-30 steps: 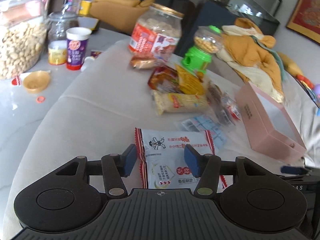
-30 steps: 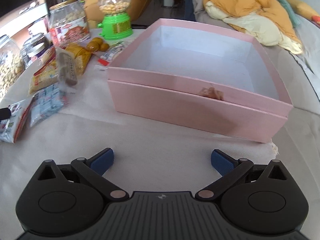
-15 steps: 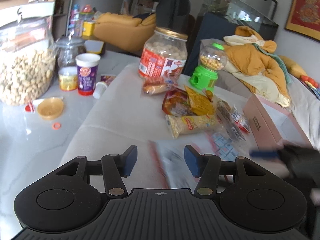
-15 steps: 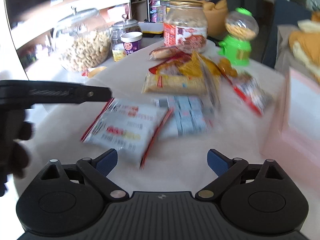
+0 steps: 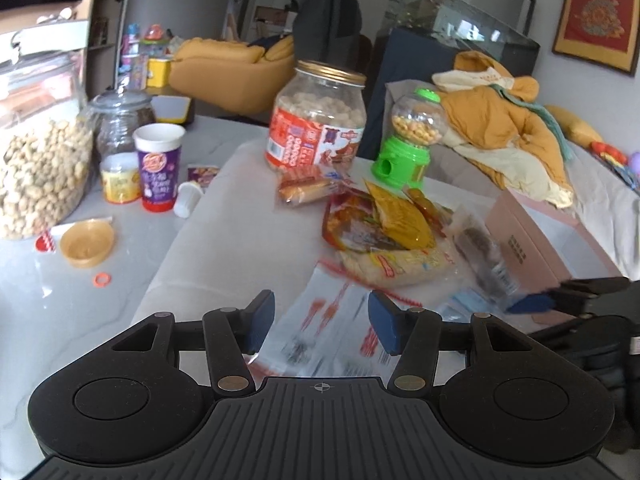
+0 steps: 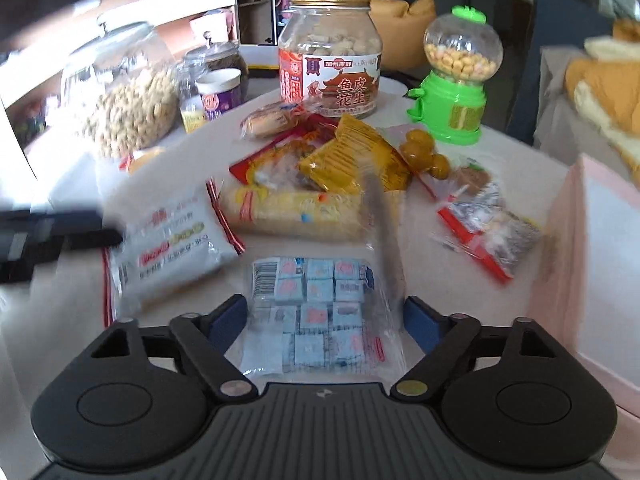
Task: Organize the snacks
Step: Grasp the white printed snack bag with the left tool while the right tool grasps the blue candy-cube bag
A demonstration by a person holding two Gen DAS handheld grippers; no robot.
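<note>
Clear plastic jar point(image 6: 330, 56), red label reading 鱼皮花生, stands behind the snack pile; both the left gripper point(image 5: 321, 322) and the right gripper point(image 6: 326, 322) have jaws apart, holding nothing.

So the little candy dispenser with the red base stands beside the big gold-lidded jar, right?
Not quite: the candy dispenser has a green base, not red, as the right wrist view shows. It does stand beside the big gold-lidded jar.

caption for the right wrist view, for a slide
Open right gripper poised over a clear bag of blue candies, pink box alongside.
</note>
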